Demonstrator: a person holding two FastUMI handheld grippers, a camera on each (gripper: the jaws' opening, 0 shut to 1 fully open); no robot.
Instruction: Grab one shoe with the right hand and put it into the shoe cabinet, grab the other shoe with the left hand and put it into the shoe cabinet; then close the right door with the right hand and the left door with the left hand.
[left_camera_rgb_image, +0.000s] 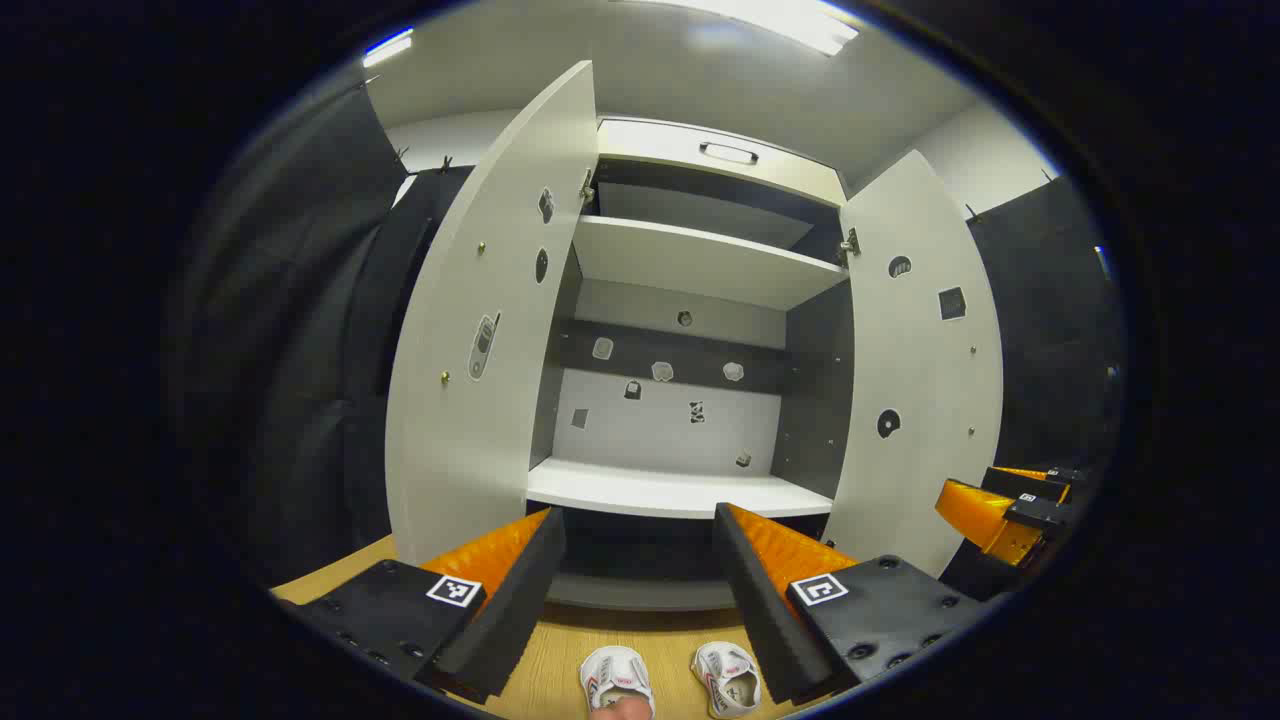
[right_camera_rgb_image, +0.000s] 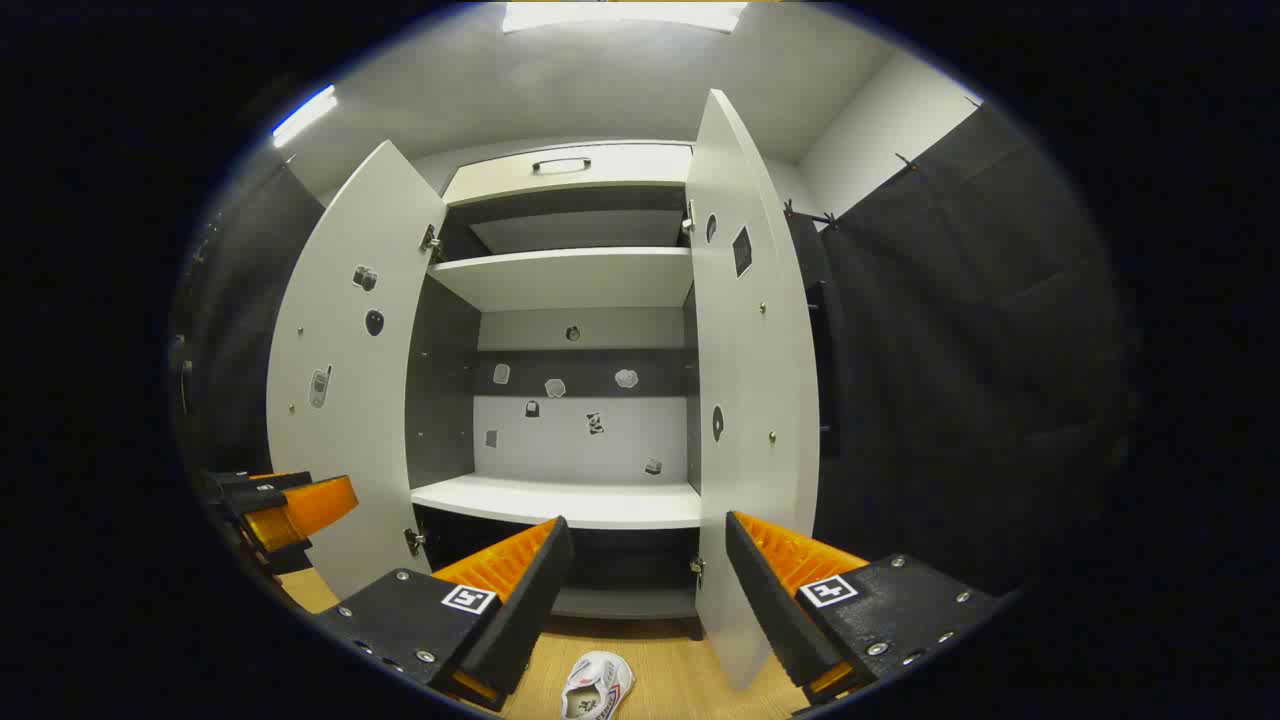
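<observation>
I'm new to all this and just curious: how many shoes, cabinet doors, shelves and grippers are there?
Small white shoes on the wooden floor: 2
Open white cabinet doors: 2
White cabinet shelves: 2
Handheld two-finger grippers: 2
Total: 8

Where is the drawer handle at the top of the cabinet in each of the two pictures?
Left gripper view: the drawer handle sits near the top, right of centre, between the two open doors.
Right gripper view: the drawer handle sits near the top, left of centre.
Shared landmark: the white shelf just below it.
</observation>
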